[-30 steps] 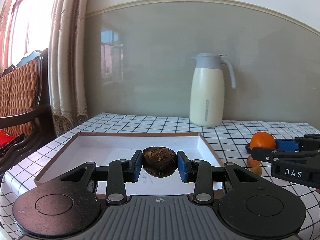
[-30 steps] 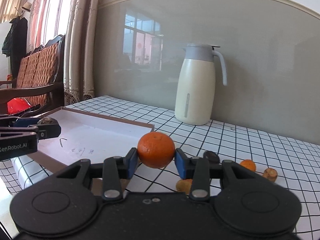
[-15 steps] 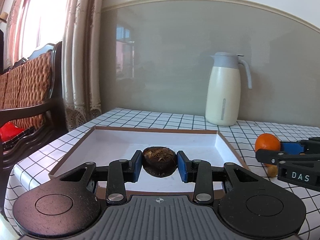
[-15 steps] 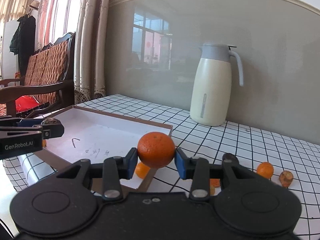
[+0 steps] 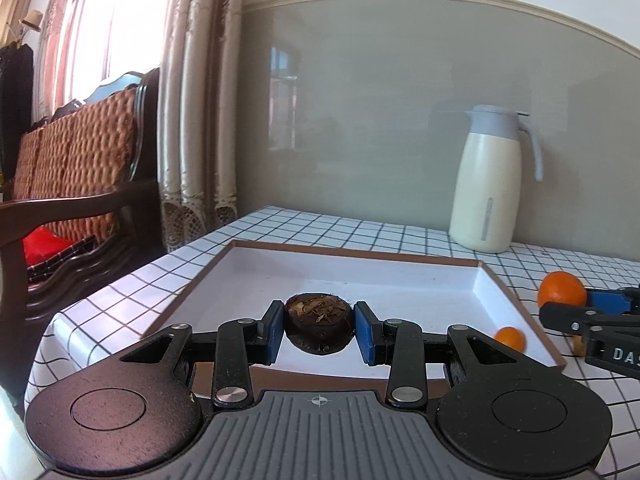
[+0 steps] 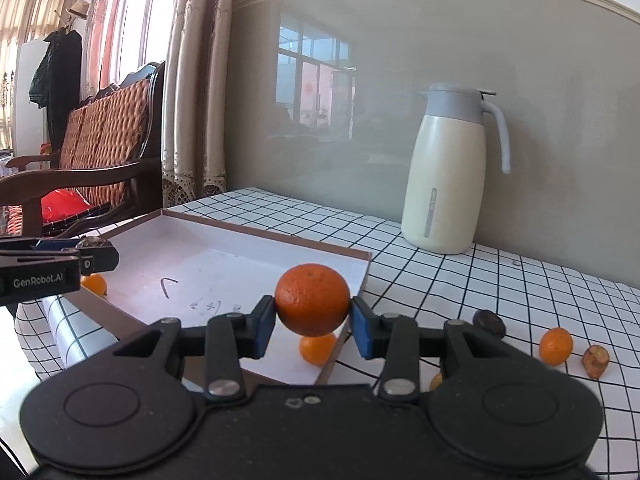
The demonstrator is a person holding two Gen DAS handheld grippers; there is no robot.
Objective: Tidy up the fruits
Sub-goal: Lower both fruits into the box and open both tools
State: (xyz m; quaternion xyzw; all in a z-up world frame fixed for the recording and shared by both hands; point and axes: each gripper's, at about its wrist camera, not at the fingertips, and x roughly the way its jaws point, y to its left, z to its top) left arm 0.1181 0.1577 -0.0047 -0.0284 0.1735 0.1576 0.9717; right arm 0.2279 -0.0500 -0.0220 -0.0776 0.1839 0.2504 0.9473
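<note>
While both tongs are loaded, the counts are read as follows. One dark brown fruit (image 5: 319, 327) is clamped between the blue pads of the left tongs (image 5: 319, 330), held over the near part of the white tray (image 5: 400, 286). One large orange (image 6: 312, 300) is clamped by the right tongs (image 6: 313, 322), held above the tray's near right corner (image 6: 362, 276).

Small oranges: three are counted in the right wrist view. One (image 6: 318, 347) lies in the tray just under the held orange, one (image 6: 94, 283) is seen at the left behind the left tongs' arm, and one (image 6: 555, 346) lies on the checked desk (image 6: 460, 276) to the right. Loose on the desk near it are also one dark fruit (image 6: 488, 322) and one brownish shrivelled piece (image 6: 595, 361). One cream thermos jug (image 6: 448, 176) stands upright at the back of the desk.

Left wrist view only: one small orange (image 5: 510, 338) in the tray's near right corner, with the right tongs (image 5: 600, 312) and their orange (image 5: 561, 290) seen side-on just beyond the tray's right wall. The loose desk fruit is out of that frame. Right wrist view only: pen marks (image 6: 168, 285) on the tray floor.

Both tongs are held roughly level, pointed toward the back wall, side by side, the left one over the tray.
</note>
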